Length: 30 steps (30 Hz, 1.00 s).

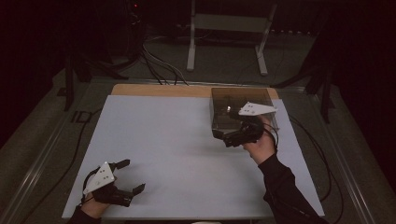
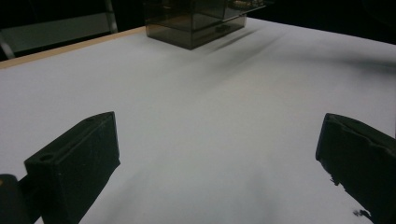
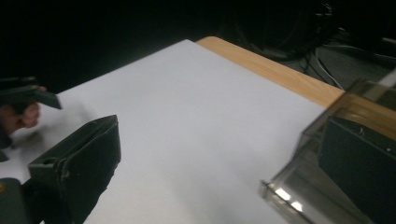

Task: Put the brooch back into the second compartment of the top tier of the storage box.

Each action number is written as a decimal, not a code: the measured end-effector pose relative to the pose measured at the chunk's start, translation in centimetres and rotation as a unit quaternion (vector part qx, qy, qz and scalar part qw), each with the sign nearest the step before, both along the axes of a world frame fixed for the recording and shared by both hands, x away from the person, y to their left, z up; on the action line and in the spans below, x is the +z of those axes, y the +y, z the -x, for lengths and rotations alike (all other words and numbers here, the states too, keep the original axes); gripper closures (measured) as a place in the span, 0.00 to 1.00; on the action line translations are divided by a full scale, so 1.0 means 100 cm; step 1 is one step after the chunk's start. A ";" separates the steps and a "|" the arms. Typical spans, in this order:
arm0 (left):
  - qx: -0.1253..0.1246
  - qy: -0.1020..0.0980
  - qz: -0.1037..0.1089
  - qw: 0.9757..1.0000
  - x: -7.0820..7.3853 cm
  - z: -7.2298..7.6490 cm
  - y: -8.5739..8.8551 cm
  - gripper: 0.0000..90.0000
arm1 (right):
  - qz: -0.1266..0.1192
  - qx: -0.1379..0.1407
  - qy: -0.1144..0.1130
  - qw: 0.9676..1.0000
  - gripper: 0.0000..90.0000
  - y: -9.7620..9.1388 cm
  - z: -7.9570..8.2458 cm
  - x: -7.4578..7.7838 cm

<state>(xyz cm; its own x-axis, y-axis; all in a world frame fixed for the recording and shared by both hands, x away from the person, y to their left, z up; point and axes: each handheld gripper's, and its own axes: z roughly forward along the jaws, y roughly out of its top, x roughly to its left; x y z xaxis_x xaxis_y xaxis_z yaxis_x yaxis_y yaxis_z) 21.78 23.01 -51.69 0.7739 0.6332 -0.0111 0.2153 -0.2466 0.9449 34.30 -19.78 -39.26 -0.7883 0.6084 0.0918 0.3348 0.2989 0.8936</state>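
Plastic, clear and smoky, is making up the one box [image 1: 243, 109] sitting at the far right of the tabletop [image 1: 177, 154]. Judging by looks, it is going to be light, stiff and slick, so gripping a thin wall near the rim seems safest. Right gripper [image 1: 224, 136] is hovering at the box's near left corner, jaws standing wide, gripping nothing. Left gripper [image 1: 130, 176] is resting at the near left, jaws likewise spread and empty. Two grippers, one box.
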 end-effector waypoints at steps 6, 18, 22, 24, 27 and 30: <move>0.000 -0.001 -0.001 1.000 0.000 0.000 0.000 0.01 | 0.002 0.018 0.008 1.000 0.00 0.005 0.015 -0.019; -0.001 -0.001 0.001 1.000 0.000 0.000 0.000 0.01 | 0.018 0.037 0.015 0.999 0.00 0.006 0.032 -0.060; -0.003 0.000 -0.002 1.000 0.000 0.000 -0.001 0.01 | 0.023 0.042 0.023 0.999 0.00 0.005 0.034 -0.070; -0.002 0.000 -0.001 1.000 0.000 0.000 -0.001 0.01 | 0.028 0.049 0.028 0.998 0.00 0.004 0.035 -0.079; -0.003 0.000 -0.002 1.000 0.000 0.000 -0.001 0.01 | 0.038 0.053 0.029 0.997 0.00 0.003 0.037 -0.087; -0.002 0.000 0.001 1.000 0.000 0.000 0.000 0.01 | 0.046 0.058 0.028 0.997 0.00 -0.001 0.039 -0.094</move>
<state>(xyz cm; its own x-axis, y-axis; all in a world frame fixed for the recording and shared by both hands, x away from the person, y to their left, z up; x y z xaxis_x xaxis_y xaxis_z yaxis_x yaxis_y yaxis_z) 21.77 22.99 -51.66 0.7763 0.6302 -0.0123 0.2144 -0.2456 0.9453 30.36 -19.86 -48.69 -0.8489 0.5216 0.0851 0.3412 0.4178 0.8421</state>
